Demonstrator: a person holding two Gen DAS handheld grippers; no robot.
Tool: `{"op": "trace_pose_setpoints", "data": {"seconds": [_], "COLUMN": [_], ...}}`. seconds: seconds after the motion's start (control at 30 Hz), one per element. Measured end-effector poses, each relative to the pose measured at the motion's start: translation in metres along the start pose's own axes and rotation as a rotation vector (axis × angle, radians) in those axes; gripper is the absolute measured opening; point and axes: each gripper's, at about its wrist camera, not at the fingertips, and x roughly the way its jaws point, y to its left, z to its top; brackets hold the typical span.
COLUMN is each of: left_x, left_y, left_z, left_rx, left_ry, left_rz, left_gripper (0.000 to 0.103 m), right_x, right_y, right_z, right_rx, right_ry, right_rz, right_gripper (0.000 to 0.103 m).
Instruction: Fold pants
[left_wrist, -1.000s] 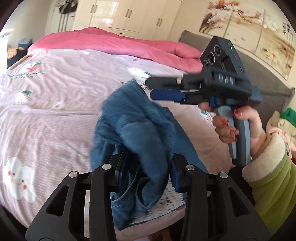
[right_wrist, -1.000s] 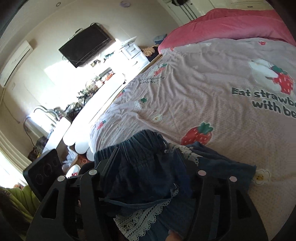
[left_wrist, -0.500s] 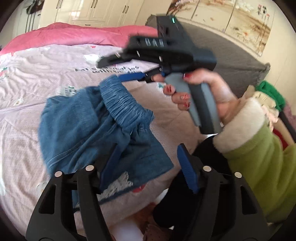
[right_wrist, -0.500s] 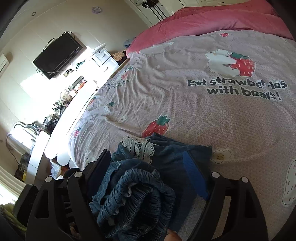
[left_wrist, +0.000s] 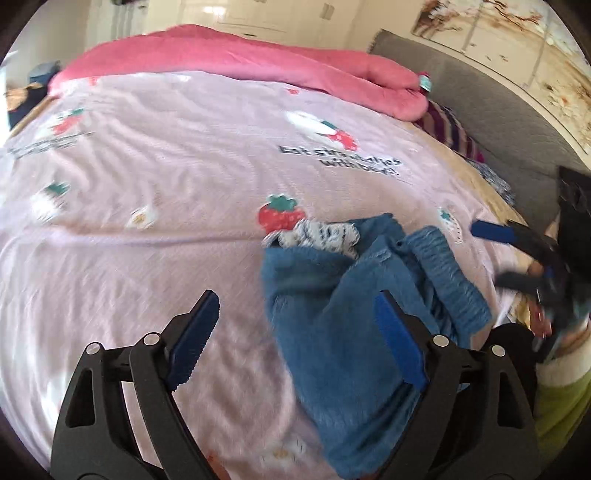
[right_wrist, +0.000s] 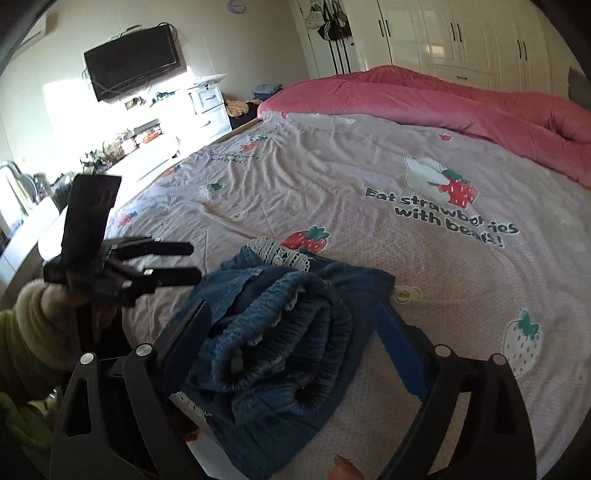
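- Right now the blue denim pants (right_wrist: 280, 332) lie bunched on your pink strawberry bedsheet (right_wrist: 369, 177), close to the bed's near edge, with the elastic waistband (right_wrist: 295, 317) rolled up on top of the heap.
- A strip of white lace trim (right_wrist: 277, 253) pokes out on the far side of the pants, just beside the printed strawberry (right_wrist: 306, 238) on the sheet.
- Your right gripper (right_wrist: 291, 332) hangs over the pants with its jaws opening; the bundle sits between the fingers, but neither blue pad (right_wrist: 397, 341) presses on the cloth, so nothing is grasped.
- Your left gripper (left_wrist: 295, 336) is likewise released and its jaws are opening. From the left wrist view, bare sheet shows between its fingers and the pants (left_wrist: 351, 317) lie mostly behind its right-hand finger; the picture is blurred, so contact there cannot be told.
- From the right wrist view, the left gripper (right_wrist: 177, 262) floats just to the left of the pants, apart from the cloth, held by your hand in a green sleeve (right_wrist: 18, 354) with a cream cuff.
- Beyond the pants, the printed words "Eat strawberries with bears!" (right_wrist: 443, 218) lie further up the sheet.
- Well past the pants, a pink quilt (right_wrist: 443, 99) is rolled along the far side of the bed.
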Motion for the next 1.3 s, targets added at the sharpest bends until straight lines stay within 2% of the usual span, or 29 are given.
{"op": "trace_pose_setpoints", "data": {"seconds": [0.2,0.23,0.3,0.33,0.4,0.47,0.53,0.63,0.67,0.73,0.8,0.9,1.07,1.17,1.23,1.27,1.3], "left_x": [0.029,0.034,0.039,0.043,0.050,0.055,0.057,0.056,0.056,0.059,0.061,0.062,0.063,0.063,0.064,0.063,0.060], "left_y": [-0.004,-0.007,-0.007,-0.010,-0.012,-0.009,-0.005,-0.005,-0.005,-0.004,-0.002,-0.001,-0.004,-0.002,0.002,0.005,0.007], "left_z": [0.012,0.014,0.016,0.017,0.017,0.016,0.015,0.013,0.013,0.013,0.012,0.012,0.013,0.012,0.013,0.013,0.013], "left_rx": [0.034,0.043,0.063,0.074,0.106,0.104,0.091,0.103,0.106,0.100,0.098,0.094,0.097,0.087,0.061,0.045,0.028], "left_ry": [0.074,0.082,0.088,0.092,0.094,0.091,0.087,0.073,0.068,0.067,0.068,0.067,0.062,0.058,0.055,0.052,0.045], "left_rz": [-0.020,-0.013,-0.011,-0.016,0.004,-0.001,-0.011,-0.006,-0.003,-0.006,-0.010,-0.013,-0.011,-0.014,-0.034,-0.048,-0.064], "left_gripper": [0.050,0.040,0.030,0.025,0.025,0.025,0.025,0.025,0.025,0.025,0.026,0.028,0.029,0.033,0.033,0.033,0.033], "right_x": [-0.015,-0.013,-0.007,-0.001,0.016,0.032,0.046,0.065,0.071,0.077,0.068,0.041,0.047,0.053,0.049,0.046,0.043], "right_y": [0.056,0.068,0.087,0.099,0.113,0.120,0.123,0.125,0.124,0.125,0.129,0.131,0.116,0.122,0.124,0.122,0.120], "right_z": [-0.016,-0.018,-0.021,-0.023,-0.027,-0.030,-0.029,-0.029,-0.029,-0.031,-0.038,-0.059,-0.091,-0.096,-0.090,-0.086,-0.083], "right_rx": [-0.216,-0.268,-0.370,-0.436,-0.541,-0.614,-0.659,-0.726,-0.738,-0.728,-0.734,-0.762,-0.679,-0.688,-0.637,-0.593,-0.572], "right_ry": [0.007,0.015,0.035,0.050,0.097,0.135,0.168,0.196,0.211,0.257,0.278,0.280,0.333,0.355,0.338,0.343,0.340], "right_rz": [-0.045,-0.053,-0.060,-0.057,-0.042,-0.070,-0.091,-0.117,-0.110,-0.040,0.027,0.077,0.043,-0.011,0.033,0.060,0.070], "right_gripper": [0.089,0.087,0.079,0.070,0.061,0.051,0.044,0.041,0.036,0.003,0.003,0.003,0.003,0.004,0.014,0.027,0.032]}}
